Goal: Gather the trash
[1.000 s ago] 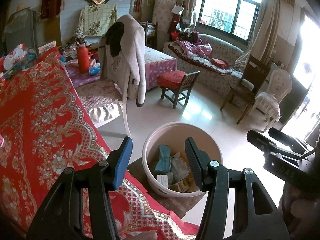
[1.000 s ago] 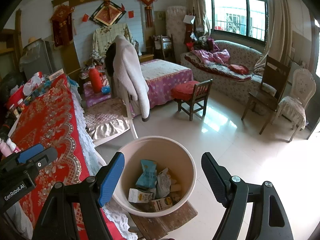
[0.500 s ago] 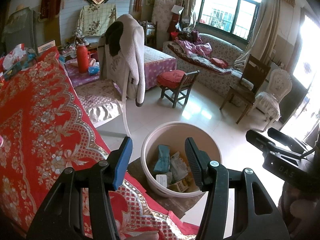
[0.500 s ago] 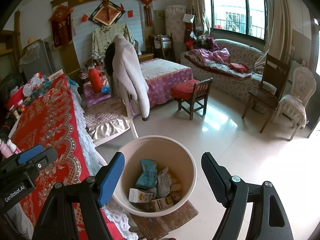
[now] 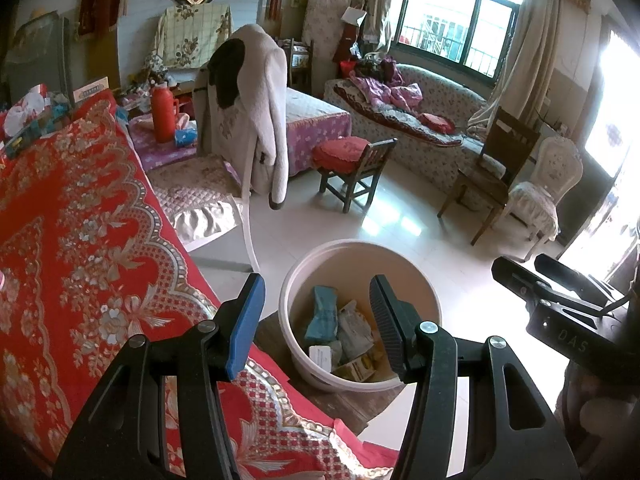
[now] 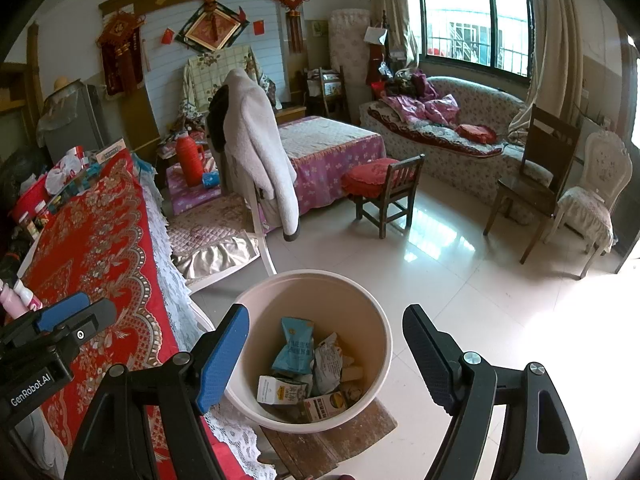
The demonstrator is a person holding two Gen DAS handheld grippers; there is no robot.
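A round cream bucket (image 5: 424, 280) (image 6: 372, 308) stands on a low wooden stool beside the red-clothed table. Inside lie several pieces of trash: a blue snack packet (image 6: 296, 346) (image 5: 323, 314), a crumpled silver wrapper (image 6: 328, 362) and small cartons (image 6: 280, 390). My left gripper (image 5: 318, 322) hangs open over the bucket's near side, with nothing between its fingers. My right gripper (image 6: 326, 354) is open wider above the bucket and is empty too. Each gripper shows at the edge of the other's view.
A table with a red patterned cloth (image 5: 68, 248) (image 6: 100, 248) fills the left. A chair draped with a pale coat (image 6: 260, 152) stands behind the bucket. A small red-cushioned chair (image 6: 384, 184), a sofa (image 6: 460, 132) and two more chairs ring the shiny tiled floor (image 6: 460, 280).
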